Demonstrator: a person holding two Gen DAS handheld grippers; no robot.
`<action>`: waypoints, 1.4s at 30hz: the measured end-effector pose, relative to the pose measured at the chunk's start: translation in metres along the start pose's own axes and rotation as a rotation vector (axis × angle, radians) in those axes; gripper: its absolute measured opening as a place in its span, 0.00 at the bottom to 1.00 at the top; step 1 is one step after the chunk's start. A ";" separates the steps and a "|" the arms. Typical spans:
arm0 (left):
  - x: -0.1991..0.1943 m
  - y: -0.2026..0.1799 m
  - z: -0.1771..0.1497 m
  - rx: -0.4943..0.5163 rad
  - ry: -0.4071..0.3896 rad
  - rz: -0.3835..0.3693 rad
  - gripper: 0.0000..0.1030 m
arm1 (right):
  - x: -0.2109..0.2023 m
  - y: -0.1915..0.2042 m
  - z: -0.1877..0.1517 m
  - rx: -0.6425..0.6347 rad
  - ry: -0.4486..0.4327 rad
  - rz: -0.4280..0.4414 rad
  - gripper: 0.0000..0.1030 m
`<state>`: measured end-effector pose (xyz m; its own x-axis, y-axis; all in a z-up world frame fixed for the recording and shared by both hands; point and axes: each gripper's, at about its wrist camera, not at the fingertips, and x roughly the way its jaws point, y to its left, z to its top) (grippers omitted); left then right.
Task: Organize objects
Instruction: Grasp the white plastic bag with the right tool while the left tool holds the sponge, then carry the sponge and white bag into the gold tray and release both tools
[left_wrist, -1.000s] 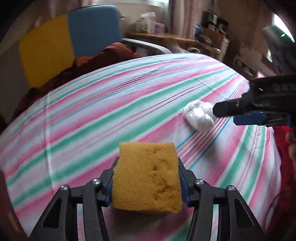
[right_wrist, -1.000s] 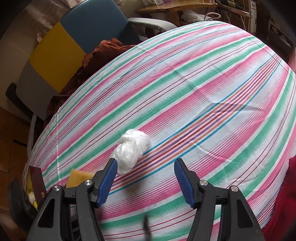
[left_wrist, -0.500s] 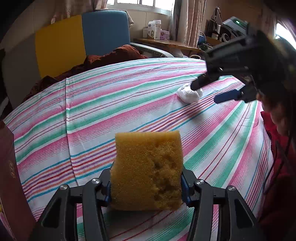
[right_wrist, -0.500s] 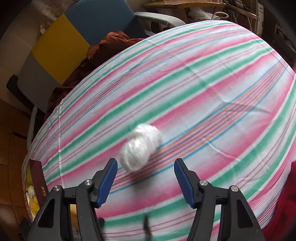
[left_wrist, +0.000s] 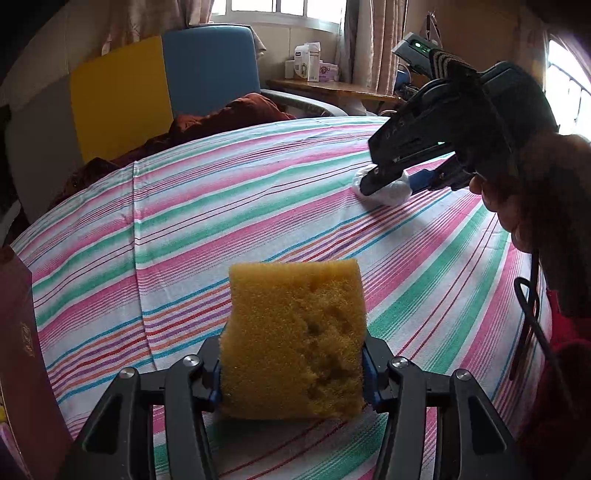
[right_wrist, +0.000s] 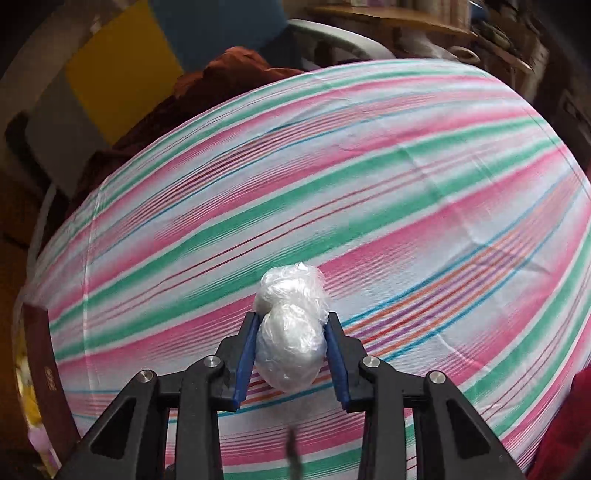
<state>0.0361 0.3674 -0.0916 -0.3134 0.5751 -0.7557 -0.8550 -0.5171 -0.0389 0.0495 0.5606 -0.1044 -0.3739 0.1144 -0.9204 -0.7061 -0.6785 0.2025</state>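
Observation:
My left gripper (left_wrist: 293, 365) is shut on a yellow sponge (left_wrist: 295, 336) and holds it upright above the striped tablecloth (left_wrist: 221, 221). My right gripper (right_wrist: 291, 350) is shut on a white plastic-wrapped bundle (right_wrist: 290, 332), which sits between its blue pads on the cloth. In the left wrist view the right gripper (left_wrist: 397, 182) shows at the far right, its fingers around the same bundle (left_wrist: 391, 192).
A dark red box (left_wrist: 22, 350) stands at the table's left edge; it also shows in the right wrist view (right_wrist: 44, 365). A brown cloth (left_wrist: 221, 114) and a blue and yellow chair (left_wrist: 166, 85) lie behind the table. The person's hand (left_wrist: 535, 192) is at right.
My right gripper has closed on the white bundle, which lay loose ahead of its open fingers before. My left gripper has drawn back and tilted up, still holding the sponge.

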 end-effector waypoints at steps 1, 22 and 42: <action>0.000 0.000 0.000 0.000 -0.001 0.001 0.54 | -0.003 0.001 -0.008 -0.029 0.001 0.005 0.34; -0.003 -0.002 -0.004 0.012 -0.008 0.036 0.54 | -0.010 0.045 -0.011 -0.286 0.037 0.093 0.34; -0.030 -0.005 -0.029 0.029 0.009 0.080 0.53 | -0.009 0.080 -0.038 -0.484 0.072 0.127 0.34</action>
<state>0.0620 0.3348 -0.0874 -0.3776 0.5270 -0.7614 -0.8391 -0.5424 0.0408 0.0187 0.4778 -0.0927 -0.3849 -0.0297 -0.9225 -0.2916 -0.9444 0.1521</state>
